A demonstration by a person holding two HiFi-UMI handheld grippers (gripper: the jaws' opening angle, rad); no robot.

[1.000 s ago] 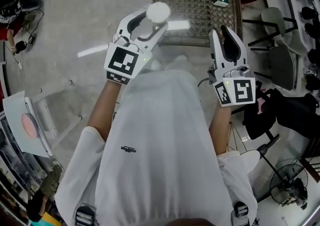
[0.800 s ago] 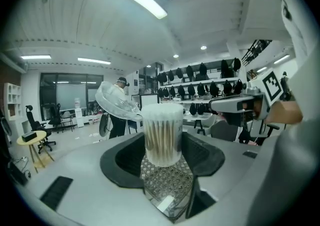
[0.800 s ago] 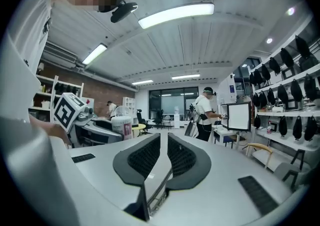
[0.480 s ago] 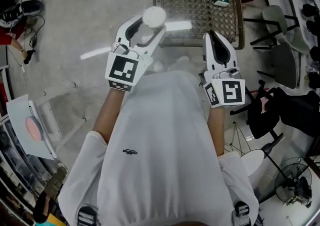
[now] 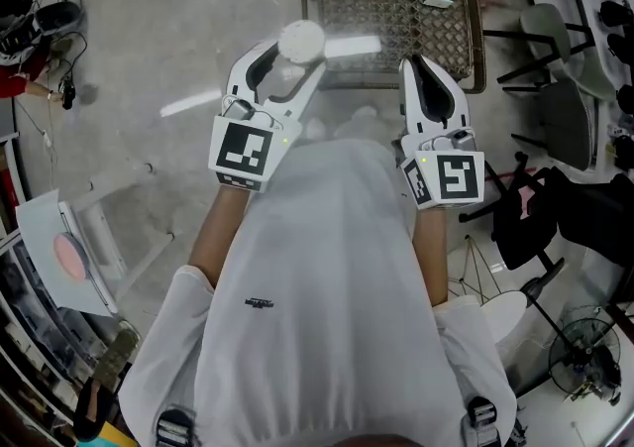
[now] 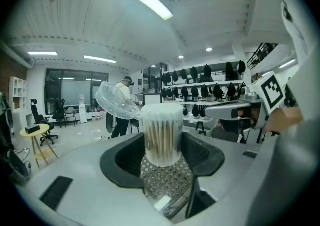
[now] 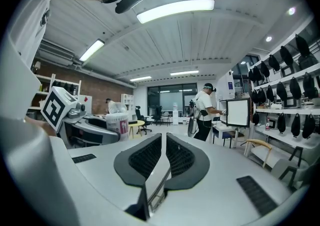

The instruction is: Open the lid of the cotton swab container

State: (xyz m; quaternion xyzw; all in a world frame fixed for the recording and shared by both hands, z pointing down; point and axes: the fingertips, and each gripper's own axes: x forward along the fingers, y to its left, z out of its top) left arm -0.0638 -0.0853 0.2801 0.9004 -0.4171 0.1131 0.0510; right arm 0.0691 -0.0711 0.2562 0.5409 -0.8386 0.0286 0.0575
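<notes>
We hold the cotton swab container (image 6: 161, 135) upright, pinched in our left gripper (image 5: 287, 58) for steadiness. Lid (image 6: 116, 100) hinged open at ten o'clock. Right gripper (image 7: 163, 152) just closed, empty.

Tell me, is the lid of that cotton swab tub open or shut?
Open. The clear lid tilts up and away at the container's left, leaving the swab tips uncovered.

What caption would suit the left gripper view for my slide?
Left claw grips a clear cotton swab container, its lid tipped open to the left, swabs standing exposed.
</notes>
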